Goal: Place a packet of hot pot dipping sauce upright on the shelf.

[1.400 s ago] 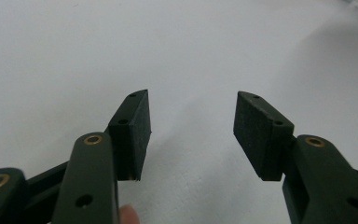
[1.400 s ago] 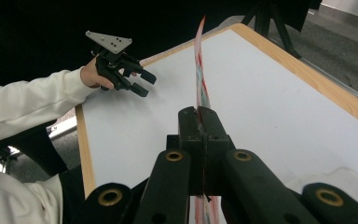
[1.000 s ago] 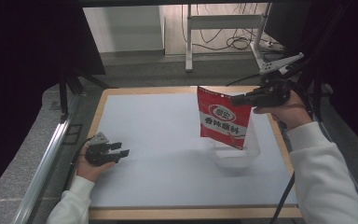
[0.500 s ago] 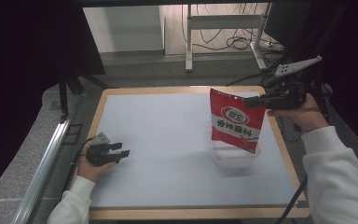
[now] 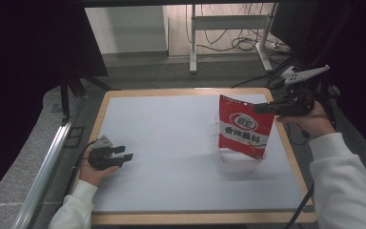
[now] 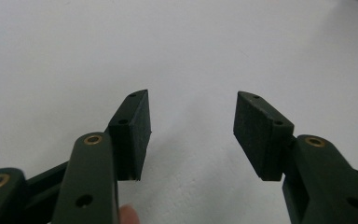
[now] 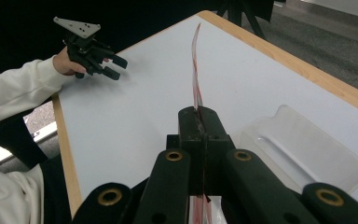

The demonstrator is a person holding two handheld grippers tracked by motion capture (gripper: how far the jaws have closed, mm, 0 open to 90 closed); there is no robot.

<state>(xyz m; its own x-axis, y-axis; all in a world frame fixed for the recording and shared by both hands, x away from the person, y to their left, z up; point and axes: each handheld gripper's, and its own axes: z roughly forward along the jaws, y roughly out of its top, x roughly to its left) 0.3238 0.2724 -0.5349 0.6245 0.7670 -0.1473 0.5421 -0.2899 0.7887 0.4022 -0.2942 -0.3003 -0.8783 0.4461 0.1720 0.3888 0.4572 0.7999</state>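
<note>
Red pouch top edge pinched in right gripper jaws; left gripper jaws wide, empty.

Red snack bag with white label band and dark lettering, held upright by its top edge. Hangs directly over clear plastic tray at right side of desk.

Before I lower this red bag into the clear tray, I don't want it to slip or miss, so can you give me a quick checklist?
1. Right hand-held gripper shut on the red bag's top edge: ok.
2. Bag hangs above the clear tray: ok in the high view.
3. Tray empty: ok.
4. Bag bottom clear of the tray rim: cannot tell.
5. Left hand-held gripper open, holding nothing, far from the tray: ok.
6. White table around the tray free of clutter: ok.
</note>
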